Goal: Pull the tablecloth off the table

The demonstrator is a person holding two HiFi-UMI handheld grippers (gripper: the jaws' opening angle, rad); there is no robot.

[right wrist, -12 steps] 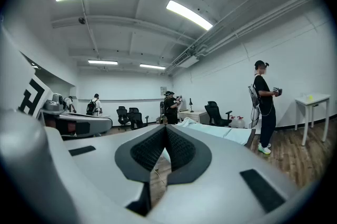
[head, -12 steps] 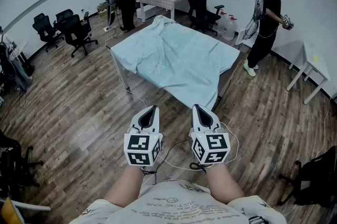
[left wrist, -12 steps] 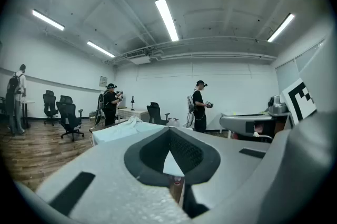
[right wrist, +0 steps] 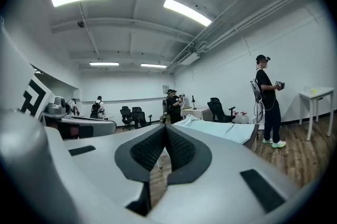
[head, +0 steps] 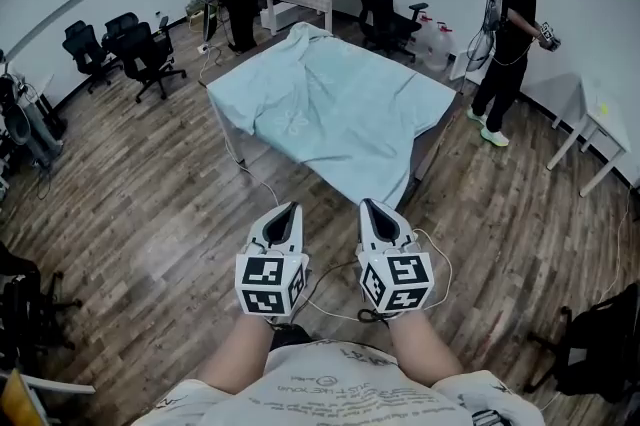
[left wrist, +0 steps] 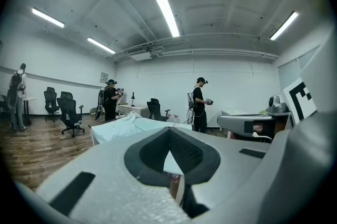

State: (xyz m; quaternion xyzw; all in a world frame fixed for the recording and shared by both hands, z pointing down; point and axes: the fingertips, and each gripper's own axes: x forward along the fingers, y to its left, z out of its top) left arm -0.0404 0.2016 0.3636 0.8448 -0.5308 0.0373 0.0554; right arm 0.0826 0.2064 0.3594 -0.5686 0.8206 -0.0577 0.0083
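The left gripper had its jaws pressed together on nothing, and the left gripper view showed only floor and room beyond the closed tips. The right gripper was closed and empty in the same way. Both were held side by side, close to the person's body and pointing roughly level towards the bench.

Compared with half a second earlier, almost nothing about the grippers had changed. They sat in nearly the same spot in the head view, with the right one a touch further left. The bench had drifted slightly up the frame. Another person at the right had taken a step.

The pale tablecloth lay spread over the bench, rumpled at the far corner, with its near edge hanging down towards the wooden floor. It was well apart from both grippers.

By my reading, the pull had not yet begun. The person still needed to close the gap, open a gripper and take hold of the hanging near edge.
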